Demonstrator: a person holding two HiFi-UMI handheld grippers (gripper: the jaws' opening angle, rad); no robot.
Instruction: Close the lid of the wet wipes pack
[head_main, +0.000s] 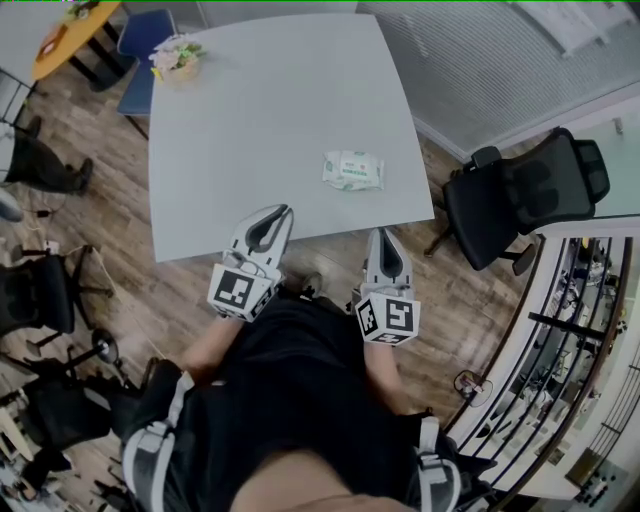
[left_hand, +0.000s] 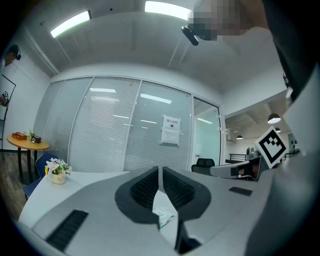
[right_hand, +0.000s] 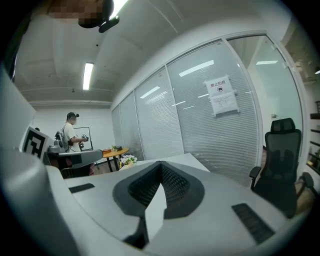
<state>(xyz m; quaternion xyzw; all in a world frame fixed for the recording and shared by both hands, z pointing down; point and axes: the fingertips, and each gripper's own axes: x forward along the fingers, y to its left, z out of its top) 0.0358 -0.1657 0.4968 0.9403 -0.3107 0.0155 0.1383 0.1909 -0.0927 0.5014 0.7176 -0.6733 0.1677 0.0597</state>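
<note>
While the left gripper (left_hand: 160, 169) keeps its jaws a thin slit apart with nothing between them, the right gripper (right_hand: 160, 163) has its jaws pressed together at the tips, and it is empty too. Low in the left gripper view, a corner of the wet wipes pack (left_hand: 164, 214) shows through the gap beneath the jaws. It lies on the table beyond them, not in their reach. The right gripper view shows none of the pack, only pale tabletop behind its jaws. From the head view the layout is plainer. Both grippers point forward over the near edge of the grey table (head_main: 270, 110), side by side and apart, with their marker cubes back over the person's lap. The pack lies flat towards the table's right side, ahead of the right gripper and well apart from both (whether its lid is up or down is too small to tell, and its contents do not show). At the far left corner of the table stands a small pot (head_main: 178, 58) holding a bunch of pale flowers. Beyond that corner is a round orange table (head_main: 75, 35), and a black office chair (head_main: 530, 190) stands off the grey table's right edge. Only the right gripper view catches a standing person (right_hand: 72, 132) far off, and both gripper views show a paper notice (left_hand: 171, 130) on the glass wall.
</note>
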